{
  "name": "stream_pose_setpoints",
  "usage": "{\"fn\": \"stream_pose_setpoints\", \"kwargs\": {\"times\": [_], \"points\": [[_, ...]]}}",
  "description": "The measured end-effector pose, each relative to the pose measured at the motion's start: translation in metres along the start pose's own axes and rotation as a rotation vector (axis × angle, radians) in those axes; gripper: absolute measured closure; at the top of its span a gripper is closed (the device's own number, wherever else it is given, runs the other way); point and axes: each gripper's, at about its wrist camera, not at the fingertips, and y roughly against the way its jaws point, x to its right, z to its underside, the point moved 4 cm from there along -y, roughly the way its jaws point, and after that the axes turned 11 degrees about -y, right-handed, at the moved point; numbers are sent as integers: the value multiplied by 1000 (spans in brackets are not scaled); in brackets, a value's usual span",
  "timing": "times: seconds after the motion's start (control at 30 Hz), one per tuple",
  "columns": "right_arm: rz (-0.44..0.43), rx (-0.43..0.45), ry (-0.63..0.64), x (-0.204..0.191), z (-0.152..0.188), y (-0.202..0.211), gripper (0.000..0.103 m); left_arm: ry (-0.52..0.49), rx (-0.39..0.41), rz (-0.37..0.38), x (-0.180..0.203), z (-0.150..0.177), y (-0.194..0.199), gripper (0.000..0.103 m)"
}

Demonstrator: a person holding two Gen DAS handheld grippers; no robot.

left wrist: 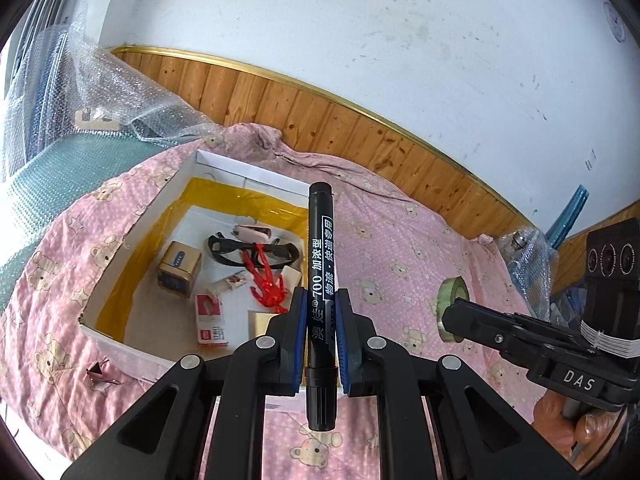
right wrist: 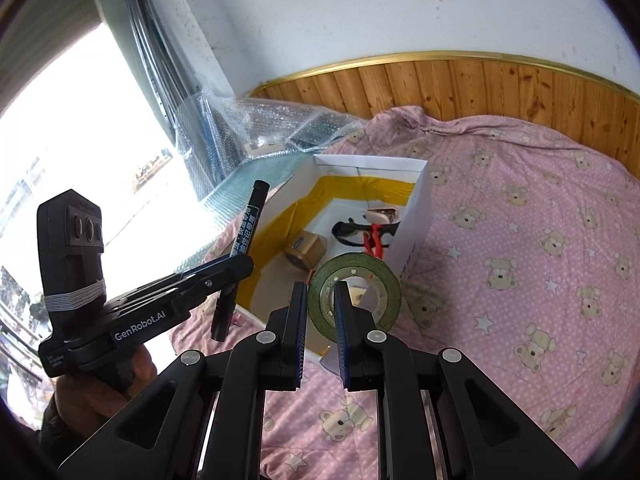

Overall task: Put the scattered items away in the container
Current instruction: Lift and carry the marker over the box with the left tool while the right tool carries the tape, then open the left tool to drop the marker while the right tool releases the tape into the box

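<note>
My left gripper [left wrist: 320, 304] is shut on a black marker [left wrist: 320, 248], held upright above the near edge of the white box [left wrist: 132, 240]. The box, lined with yellow tape, holds black glasses [left wrist: 228, 248], a red clip-like item [left wrist: 266, 280], a small brown box [left wrist: 180, 268] and a red-and-white packet [left wrist: 210, 320]. My right gripper [right wrist: 320, 292] is shut on the wall of a green tape roll [right wrist: 360, 276], one finger through its hole, near the box's [right wrist: 416, 224] front right corner. The right wrist view shows the left gripper [right wrist: 246, 264] with the marker [right wrist: 250, 212].
The box sits on a pink bear-print quilt [right wrist: 520, 240]. A small binder clip [left wrist: 98, 372] lies on the quilt left of the box. Bubble wrap [left wrist: 120, 92] is piled behind the box, with a wood-panelled wall [left wrist: 320, 116] at the back. A hand [right wrist: 120, 384] holds the left gripper.
</note>
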Motion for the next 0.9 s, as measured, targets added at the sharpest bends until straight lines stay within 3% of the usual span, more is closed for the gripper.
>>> {"fn": "stream_pose_setpoints", "kwargs": {"times": [0.63,0.9], "points": [[-43,-75,91,-58,-16,-63,89,71,-27,-82,-74,-3,-5,89],[-30,-123,114,-64,-20,-103,89,83,-84,-87,-89,-1,-24,89]]}}
